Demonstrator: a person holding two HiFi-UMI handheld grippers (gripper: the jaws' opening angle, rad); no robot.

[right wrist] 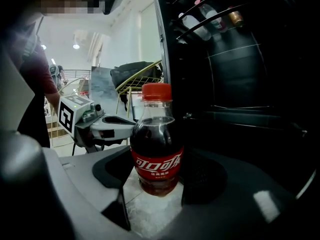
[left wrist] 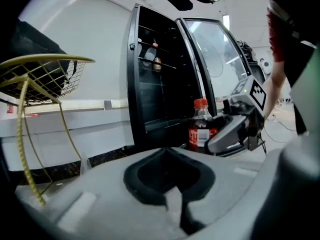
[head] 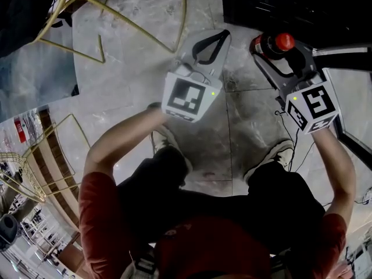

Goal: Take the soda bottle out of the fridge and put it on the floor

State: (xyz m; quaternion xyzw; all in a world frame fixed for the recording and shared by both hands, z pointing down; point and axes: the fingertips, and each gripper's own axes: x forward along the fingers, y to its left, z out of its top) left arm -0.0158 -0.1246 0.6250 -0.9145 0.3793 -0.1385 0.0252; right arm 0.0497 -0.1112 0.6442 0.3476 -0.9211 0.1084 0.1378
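The soda bottle (head: 273, 44), dark cola with a red cap and red label, stands upright between the jaws of my right gripper (head: 264, 48), which is shut on it. In the right gripper view the soda bottle (right wrist: 156, 154) fills the middle of my right gripper (right wrist: 157, 176), with marble floor showing beneath; whether its base touches I cannot tell. The black fridge (right wrist: 240, 84) stands open just beyond. My left gripper (head: 216, 39) hovers to the left, shut and empty. From the left gripper view, the left gripper (left wrist: 167, 156) faces the soda bottle (left wrist: 200, 129) and the right gripper (left wrist: 227, 131).
The fridge (left wrist: 160, 84) holds several bottles on its upper shelves, and its glass door (left wrist: 215, 59) swings out to the right. Yellow wire chairs (head: 116, 16) stand to the left. The person's shoes (head: 168, 144) rest on the marble floor (head: 244, 127), near a thin cable (head: 302, 150).
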